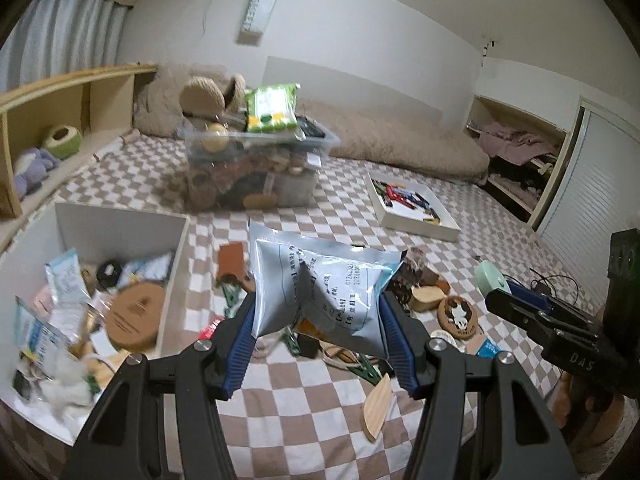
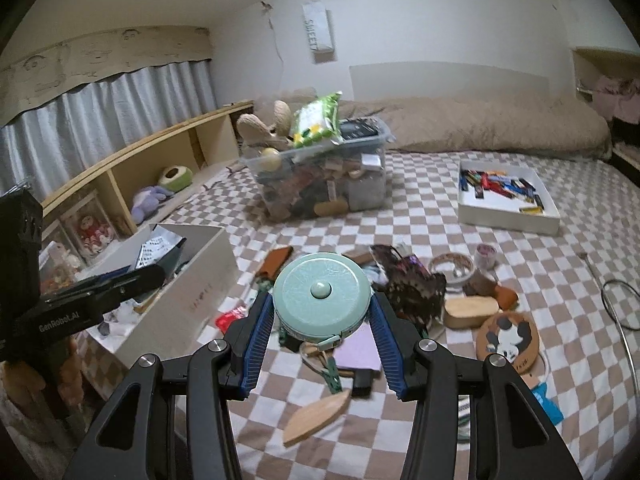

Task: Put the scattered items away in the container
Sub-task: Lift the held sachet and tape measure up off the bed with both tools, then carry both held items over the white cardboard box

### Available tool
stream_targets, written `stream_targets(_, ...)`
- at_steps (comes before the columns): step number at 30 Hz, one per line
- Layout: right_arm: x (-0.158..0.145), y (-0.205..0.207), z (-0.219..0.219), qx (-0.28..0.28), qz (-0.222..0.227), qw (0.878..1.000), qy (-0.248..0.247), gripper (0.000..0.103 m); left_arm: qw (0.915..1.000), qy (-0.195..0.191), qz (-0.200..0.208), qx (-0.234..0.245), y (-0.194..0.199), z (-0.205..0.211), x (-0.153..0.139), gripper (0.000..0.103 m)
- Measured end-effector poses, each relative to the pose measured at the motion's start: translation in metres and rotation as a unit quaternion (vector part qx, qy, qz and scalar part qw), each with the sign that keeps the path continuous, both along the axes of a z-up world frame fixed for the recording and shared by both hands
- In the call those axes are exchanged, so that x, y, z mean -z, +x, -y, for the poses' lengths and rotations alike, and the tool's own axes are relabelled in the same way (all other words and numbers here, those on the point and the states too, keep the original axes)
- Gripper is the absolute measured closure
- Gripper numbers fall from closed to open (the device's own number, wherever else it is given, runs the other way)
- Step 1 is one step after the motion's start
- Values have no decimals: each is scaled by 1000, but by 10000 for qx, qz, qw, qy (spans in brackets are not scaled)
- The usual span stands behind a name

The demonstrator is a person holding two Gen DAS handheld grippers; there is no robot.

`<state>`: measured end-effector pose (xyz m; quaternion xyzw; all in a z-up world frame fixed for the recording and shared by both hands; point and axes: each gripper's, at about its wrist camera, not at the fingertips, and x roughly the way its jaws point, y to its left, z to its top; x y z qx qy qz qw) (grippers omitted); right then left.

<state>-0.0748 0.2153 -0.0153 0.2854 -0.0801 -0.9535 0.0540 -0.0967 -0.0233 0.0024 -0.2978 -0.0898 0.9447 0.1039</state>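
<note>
My left gripper (image 1: 318,312) is shut on a crumpled silver foil pouch (image 1: 320,284) with printed text, held above the checkered bed. My right gripper (image 2: 322,312) is shut on a round mint-green tape measure (image 2: 320,294), also lifted off the bed. That tape measure (image 1: 491,280) and the right gripper (image 1: 516,300) show at the right of the left wrist view. A white open box (image 1: 120,224) holding several packets and a cork disc sits at the left; its side (image 2: 188,284) shows in the right wrist view. Scattered items lie under both grippers.
A full clear plastic bin (image 2: 320,176) stands at the back, a white tray of small packets (image 2: 508,204) to its right. On the bed lie a cartoon cork coaster (image 2: 510,338), a wooden oval box (image 2: 472,310), a leaf-shaped wooden piece (image 2: 316,418), and a cable (image 2: 624,320).
</note>
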Motion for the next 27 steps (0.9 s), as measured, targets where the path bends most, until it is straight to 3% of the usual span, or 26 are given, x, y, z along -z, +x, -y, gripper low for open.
stream_targets(12,-32,-14,32,-364,-186,9991,90,53,9988,-170,-247,-397,18,36,-32,44)
stream_targets(27,-54,-40,90,-1029,-267,9943,94,53,9935,-340,-336,-1030,33,93,-46,44)
